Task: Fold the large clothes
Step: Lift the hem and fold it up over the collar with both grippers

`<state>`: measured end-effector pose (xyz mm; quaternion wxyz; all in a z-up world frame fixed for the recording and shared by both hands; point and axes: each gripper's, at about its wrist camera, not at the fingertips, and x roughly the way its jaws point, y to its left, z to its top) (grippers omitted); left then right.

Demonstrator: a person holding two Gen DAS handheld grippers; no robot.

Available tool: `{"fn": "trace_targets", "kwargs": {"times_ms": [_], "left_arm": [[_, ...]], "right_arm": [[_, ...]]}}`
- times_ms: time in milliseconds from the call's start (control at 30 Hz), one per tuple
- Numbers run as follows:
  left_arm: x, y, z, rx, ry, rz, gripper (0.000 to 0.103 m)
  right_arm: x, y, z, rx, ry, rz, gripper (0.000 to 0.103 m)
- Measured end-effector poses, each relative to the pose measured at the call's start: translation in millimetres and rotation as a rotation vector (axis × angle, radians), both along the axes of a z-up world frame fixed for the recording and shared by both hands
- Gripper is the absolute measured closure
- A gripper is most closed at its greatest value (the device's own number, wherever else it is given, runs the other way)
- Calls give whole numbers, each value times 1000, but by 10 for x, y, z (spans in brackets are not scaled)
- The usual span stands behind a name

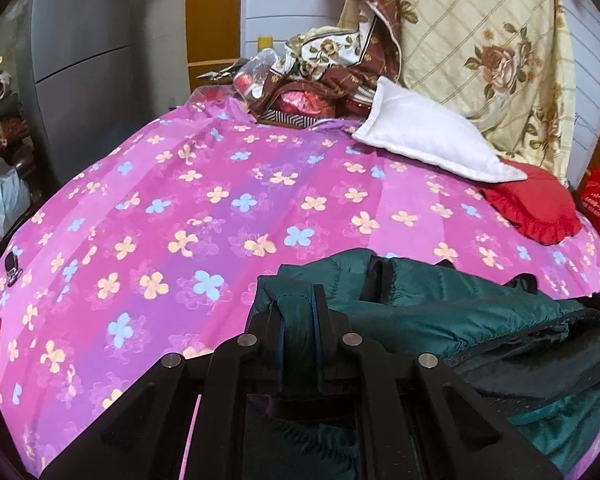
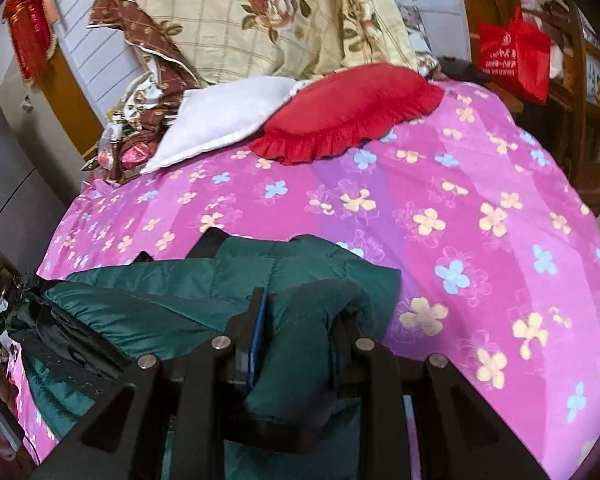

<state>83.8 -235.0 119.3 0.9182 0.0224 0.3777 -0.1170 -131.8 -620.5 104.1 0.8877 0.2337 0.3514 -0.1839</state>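
- While both of your grippers bite into it, the teal jacket (image 1: 440, 304) lies bunched at the near edge of the bed (image 1: 160, 208): puffy, quilted, faintly shiny, with darker lining and black trim at its folds.
- Your left gripper (image 1: 298, 320) has its fingers (image 1: 320, 312) clenched on a rolled, padded fold at the jacket's left end; the rest of the garment spreads away to the right of those fingers.
- Your right gripper (image 2: 300, 324) pinches a thick rounded wad of the same fabric, which bulges between and over the fingers (image 2: 258, 320); the garment trails off to their left.
- Both grippers point forward over the bed, low and close to the sheet.
- Beyond the fingertips, the smooth pink-and-purple flowered sheet stretches away, nearly flat.
- Far ahead rest a plump white pillow (image 1: 432, 132) and a frilled red cushion (image 2: 348, 108), touching each other.
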Motion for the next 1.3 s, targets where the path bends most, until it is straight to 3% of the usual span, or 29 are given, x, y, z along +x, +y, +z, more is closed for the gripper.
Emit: {"fn": "trace_targets", "kwargs": {"times_ms": [233,400,500,667,800,900,967,1100,1300], "left_arm": [[100,-90,-222,20,16,7,99],[144,-132,-330,31,25,22,98],[171,-147,-373,28,36,31,98],[199,-66,-408,-56,59,34,96],[189,-72,-415,-56,51,33,95],[176,-83,-417,-52,43,32,94],[183,-44,-399,-82,51,31,92],[180,52,-330,-149,72,24,86],[153,69,-263,-153,70,2,82]], "right_arm": [[159,-93,-300,28,29,-10,78],[222,-29,-386,-29,42,-1,77],[230,-38,-388,7,30,-12,74],[45,-26,-144,35,-65,20,48],[-262,66,130,32,-147,-34,30],[-470,171,365,-34,-222,-49,28],[-463,319,460,-81,-230,16,27],[-146,731,385,-178,-117,162,28],[488,1328,149,-251,-35,317,28]]}}
